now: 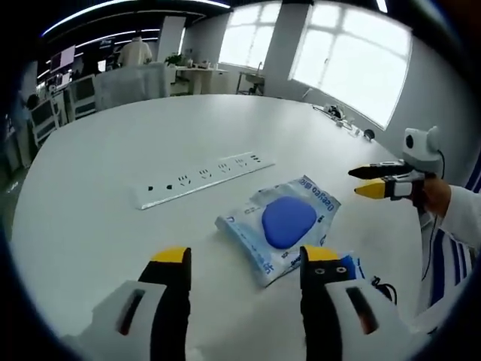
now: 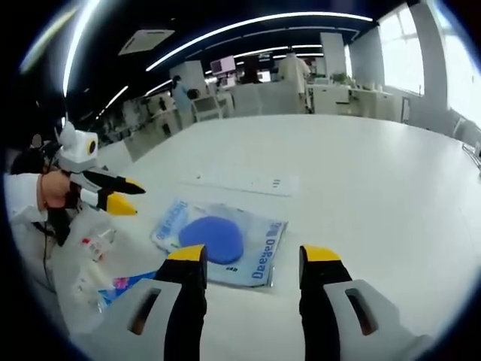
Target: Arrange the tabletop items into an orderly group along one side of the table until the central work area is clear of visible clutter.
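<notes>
Jaws of the left gripper [image 1: 244, 259] stood wide apart, nothing between them, yellow tips over the white table [image 1: 90, 195]. Just ahead of the tips, closer to the right-hand jaw, lay a clear plastic pouch [image 1: 279, 226] with a blue oval pad inside; its near corner reached almost to that jaw's tip, not touching as far as could be told. Beyond the pouch, ahead of the left-hand jaw and angled across, lay a white power strip [image 1: 203, 179], apart from the pouch. Small blue packet [image 1: 352, 265] peeked out right beside the right-hand jaw, mostly hidden by it. Off to the right of the jaws the right gripper [image 1: 359, 182] came in, held by a hand [image 1: 436, 197]; its jaws showed a modest gap, empty, above the table and clear of the pouch.

Right gripper view: right gripper [image 2: 252, 254] jaws spread wide, holding nothing. Same pouch [image 2: 219, 241] sat directly ahead, between the two tips and reaching toward the left-hand one. Power strip [image 2: 240, 182] lay farther ahead past the pouch. Left of the left-hand jaw sat clear wrappers and a blue packet [image 2: 98, 263], contents too blurred to tell. Left gripper [image 2: 129, 196] entered from the left, above those wrappers, jaws parted, empty. Table [image 2: 376, 188] was bare ahead of the right-hand jaw.
</notes>
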`<state>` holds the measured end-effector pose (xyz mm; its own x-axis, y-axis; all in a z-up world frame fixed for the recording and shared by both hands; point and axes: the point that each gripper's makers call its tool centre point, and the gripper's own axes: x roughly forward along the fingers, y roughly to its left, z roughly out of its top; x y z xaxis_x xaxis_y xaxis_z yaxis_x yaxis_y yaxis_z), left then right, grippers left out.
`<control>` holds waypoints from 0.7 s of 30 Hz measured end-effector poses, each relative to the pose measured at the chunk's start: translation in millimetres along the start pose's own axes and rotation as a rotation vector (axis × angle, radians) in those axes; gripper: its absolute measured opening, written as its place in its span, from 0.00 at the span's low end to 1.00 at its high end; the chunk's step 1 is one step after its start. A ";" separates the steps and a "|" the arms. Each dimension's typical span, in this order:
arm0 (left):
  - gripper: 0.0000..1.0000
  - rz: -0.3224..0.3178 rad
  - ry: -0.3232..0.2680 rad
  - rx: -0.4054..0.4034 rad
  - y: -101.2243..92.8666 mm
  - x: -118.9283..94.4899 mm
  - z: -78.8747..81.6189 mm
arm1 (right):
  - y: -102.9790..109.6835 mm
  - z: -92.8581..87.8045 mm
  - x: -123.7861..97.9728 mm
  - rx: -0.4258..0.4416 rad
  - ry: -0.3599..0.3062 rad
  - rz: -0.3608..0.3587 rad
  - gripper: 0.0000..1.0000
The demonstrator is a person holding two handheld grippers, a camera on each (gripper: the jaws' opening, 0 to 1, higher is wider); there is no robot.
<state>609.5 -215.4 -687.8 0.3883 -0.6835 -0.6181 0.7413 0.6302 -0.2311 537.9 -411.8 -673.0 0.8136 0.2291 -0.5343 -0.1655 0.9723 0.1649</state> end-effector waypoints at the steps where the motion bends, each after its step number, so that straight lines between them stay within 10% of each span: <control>1: 0.60 0.000 -0.004 0.004 -1.2 -1.4 0.5 | 1.4 1.3 -2.0 -0.006 -0.001 0.002 0.48; 21: 0.60 0.024 -0.080 0.007 -18.8 -51.9 14.3 | 19.9 20.8 -32.6 -0.062 -0.045 0.050 0.49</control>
<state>583.2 -197.0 -640.6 0.4484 -0.6952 -0.5618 0.7349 0.6445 -0.2110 519.7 -400.9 -635.0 0.8278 0.2762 -0.4884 -0.2393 0.9611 0.1380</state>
